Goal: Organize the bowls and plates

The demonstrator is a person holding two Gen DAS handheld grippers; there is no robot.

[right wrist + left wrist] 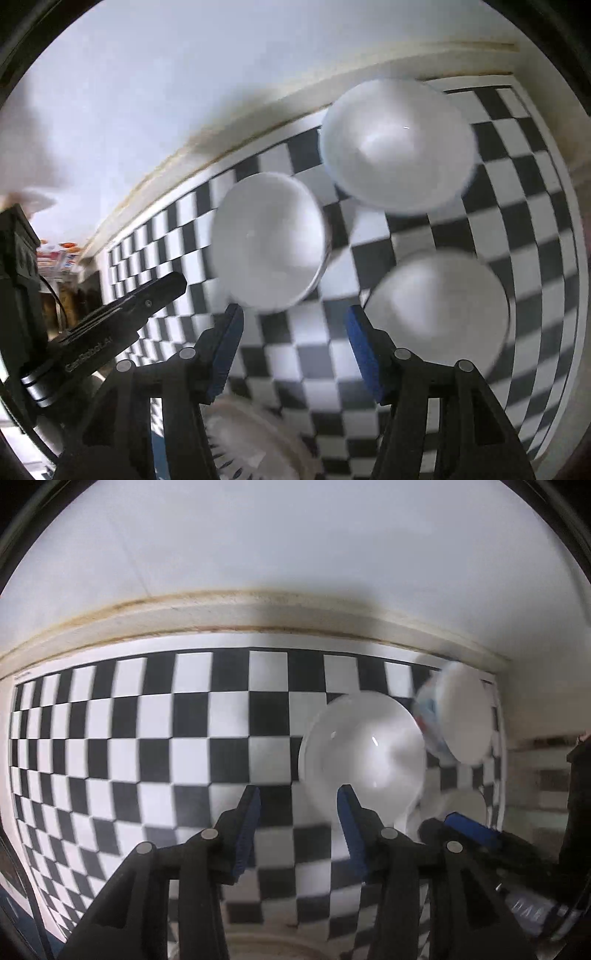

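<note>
My left gripper [297,794] is open and empty above the checkerboard mat [147,738]. A white bowl [364,755] sits just right of its right finger. A patterned bowl [456,720] lies behind it, and a third white dish [461,805] shows near the right gripper's blue pad [469,827]. My right gripper [293,314] is open and empty. Three white bowls lie ahead of it: one at centre [267,242], one far right [397,146], one near right [443,310]. A ridged plate [251,443] lies below the fingers.
A cream wall ledge [258,609] borders the mat's far edge. The left gripper's body [110,325] reaches in from the left of the right wrist view. Coloured clutter [59,254] sits far left beyond the mat.
</note>
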